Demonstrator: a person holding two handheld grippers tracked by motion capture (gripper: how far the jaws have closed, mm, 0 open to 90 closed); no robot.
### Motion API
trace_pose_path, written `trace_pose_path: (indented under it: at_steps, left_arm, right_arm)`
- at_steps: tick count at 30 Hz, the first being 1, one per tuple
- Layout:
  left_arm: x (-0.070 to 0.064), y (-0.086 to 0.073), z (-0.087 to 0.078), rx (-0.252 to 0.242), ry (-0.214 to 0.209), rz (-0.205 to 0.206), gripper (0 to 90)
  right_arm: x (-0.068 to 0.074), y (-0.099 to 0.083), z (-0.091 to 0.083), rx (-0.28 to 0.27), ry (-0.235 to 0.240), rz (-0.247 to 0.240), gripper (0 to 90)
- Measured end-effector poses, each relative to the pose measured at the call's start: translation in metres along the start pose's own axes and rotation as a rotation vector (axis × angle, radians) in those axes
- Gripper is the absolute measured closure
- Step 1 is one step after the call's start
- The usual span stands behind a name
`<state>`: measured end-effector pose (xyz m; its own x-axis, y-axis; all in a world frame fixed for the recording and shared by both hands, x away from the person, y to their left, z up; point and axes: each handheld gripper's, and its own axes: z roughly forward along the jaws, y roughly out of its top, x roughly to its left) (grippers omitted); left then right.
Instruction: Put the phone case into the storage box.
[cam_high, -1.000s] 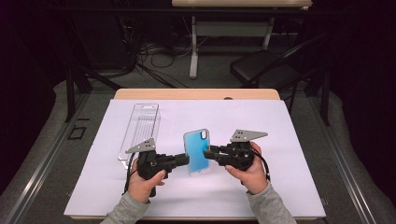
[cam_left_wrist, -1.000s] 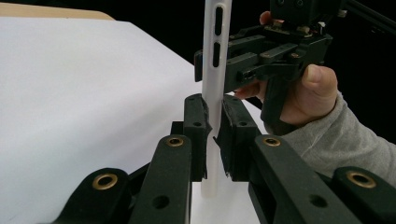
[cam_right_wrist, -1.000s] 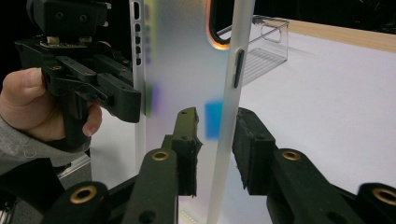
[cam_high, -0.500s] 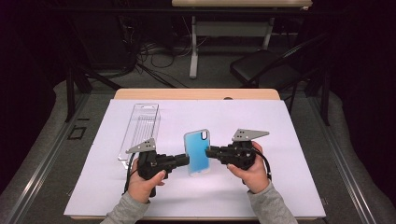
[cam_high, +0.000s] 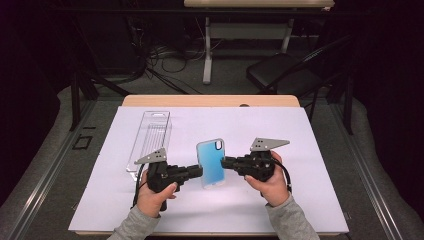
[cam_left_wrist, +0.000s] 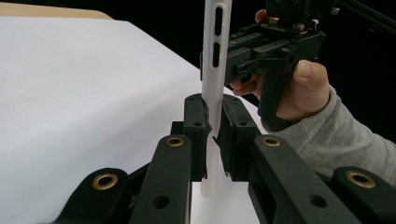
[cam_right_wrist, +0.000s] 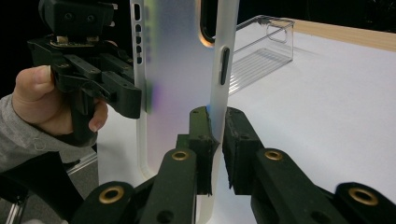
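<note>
A light blue, translucent phone case (cam_high: 210, 162) is held upright over the white table cover, its camera cutout at the top. My left gripper (cam_high: 198, 171) is shut on its left edge, and in the left gripper view the jaws (cam_left_wrist: 214, 133) pinch the case's thin side wall (cam_left_wrist: 214, 65). My right gripper (cam_high: 225, 162) is shut on the opposite edge; in the right gripper view the jaws (cam_right_wrist: 215, 135) clamp the rim of the case (cam_right_wrist: 180, 60) beside a side-button slot. Each gripper view shows the other hand and gripper beyond the case.
A clear plastic packaging tray (cam_high: 151, 137) lies on the white cover (cam_high: 310, 150) to the left and behind my left gripper. The wooden table edge (cam_high: 210, 101) runs along the back. A dark chair (cam_high: 280, 75) and cables sit beyond the table.
The grippers and the phone case stay almost where they were; the case stands a touch more upright between them.
</note>
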<state>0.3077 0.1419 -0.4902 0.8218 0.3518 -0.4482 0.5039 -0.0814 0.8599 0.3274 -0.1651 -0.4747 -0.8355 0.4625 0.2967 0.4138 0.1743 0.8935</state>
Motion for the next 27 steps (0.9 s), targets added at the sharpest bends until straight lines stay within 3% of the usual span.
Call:
trace_pose_path:
  at_steps: [27]
  left_arm:
    - [-0.0001, 0.0001, 0.0, -0.002, 0.001, 0.003, 81.9]
  right_arm:
    - [-0.0033, -0.0025, -0.0003, -0.019, 0.02, 0.033, 83.5]
